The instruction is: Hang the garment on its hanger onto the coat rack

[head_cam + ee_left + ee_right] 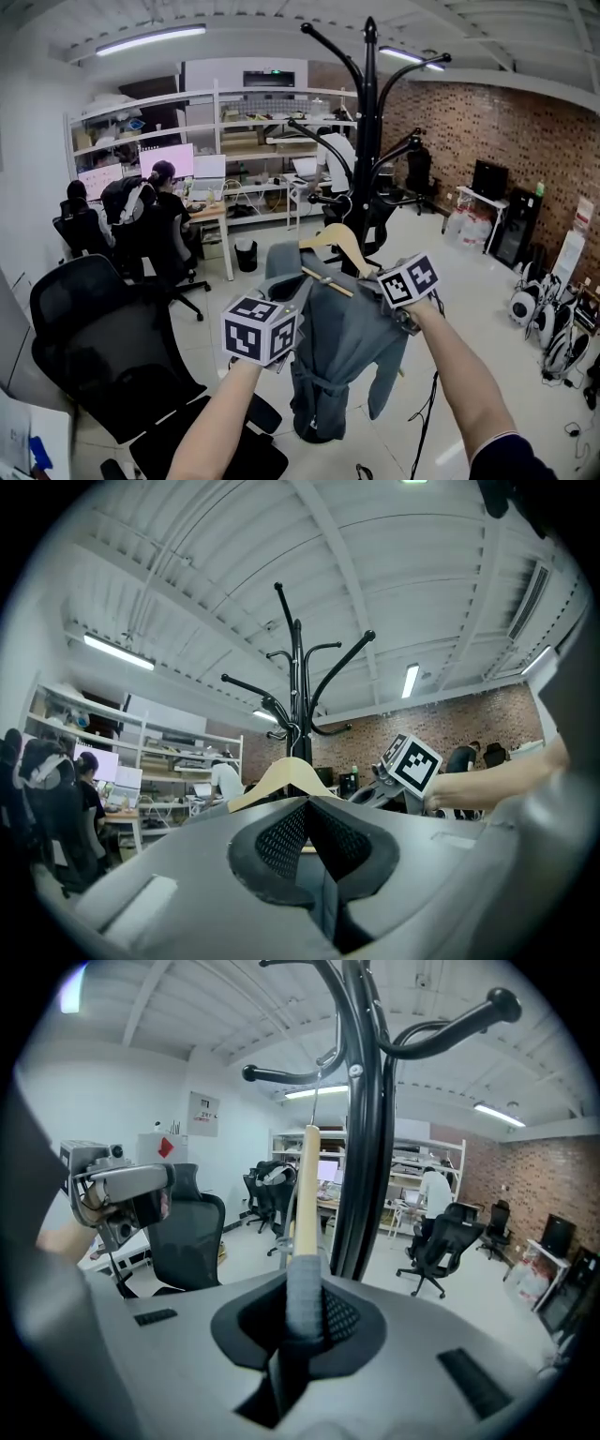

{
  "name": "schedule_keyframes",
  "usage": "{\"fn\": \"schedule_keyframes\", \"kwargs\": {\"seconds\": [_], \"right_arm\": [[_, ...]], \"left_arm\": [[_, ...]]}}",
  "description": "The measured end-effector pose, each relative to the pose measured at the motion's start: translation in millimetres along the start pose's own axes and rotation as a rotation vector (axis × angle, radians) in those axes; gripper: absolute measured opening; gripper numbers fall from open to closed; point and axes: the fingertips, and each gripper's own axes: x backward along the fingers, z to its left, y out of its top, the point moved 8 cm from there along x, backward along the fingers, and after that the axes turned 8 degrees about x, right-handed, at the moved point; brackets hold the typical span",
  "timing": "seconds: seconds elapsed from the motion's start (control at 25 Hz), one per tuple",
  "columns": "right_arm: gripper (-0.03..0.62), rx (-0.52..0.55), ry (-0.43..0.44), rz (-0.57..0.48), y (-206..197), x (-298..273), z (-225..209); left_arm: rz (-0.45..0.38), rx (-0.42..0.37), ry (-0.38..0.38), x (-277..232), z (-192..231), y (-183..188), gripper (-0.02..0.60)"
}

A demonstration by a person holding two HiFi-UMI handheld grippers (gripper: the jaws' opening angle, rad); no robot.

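Left tool [307, 810]: clenched, pads pressed together; a thin grey strip shows low between them, which I read as a fold of the garment's near shoulder.
Right tool [305, 1293]: clenched on the hanger's other arm, through the grey cloth wrapped over the wood.
Garment [337, 352]: held in the air between the two tools, draped on its hanger, in front of the rack and not yet on it.
Garment handling: likely soft, limp and light. It has no shape of its own and will swing, and it could slide off a tilted shoulder.
Hanger [339, 232]: wood, stiff and smooth. It probably carries all the load, so the firm places to hold are its two arms, as now, with cloth trapped under the pads against slipping.
Long axes: the hanger runs across from one tool to the other with its peak uppermost. The garment's length drops straight down below it.
Hook [316, 1091]: thin metal, standing up from the peak toward the rack.
Coat rack [368, 141]: black pole with curved arms, just beyond the hanger. Whether the hook touches an arm I cannot tell.
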Motion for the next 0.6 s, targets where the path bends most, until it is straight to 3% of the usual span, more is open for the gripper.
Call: {"fn": "schedule_keyframes", "kwargs": {"seconds": [0.44, 0.6], "right_arm": [[0.041, 0.025, -0.054, 0.021, -3.7, -8.5, -0.6], [0.05, 0.072, -0.114, 0.03, -4.5, -11.1, 1.9]], "left_arm": [[0.024, 0.029, 0.006, -2.5, 6.0, -13.7, -0.003], [0.045, 0.032, 0.0, -2.8, 5.9, -20.5, -0.003]]}}
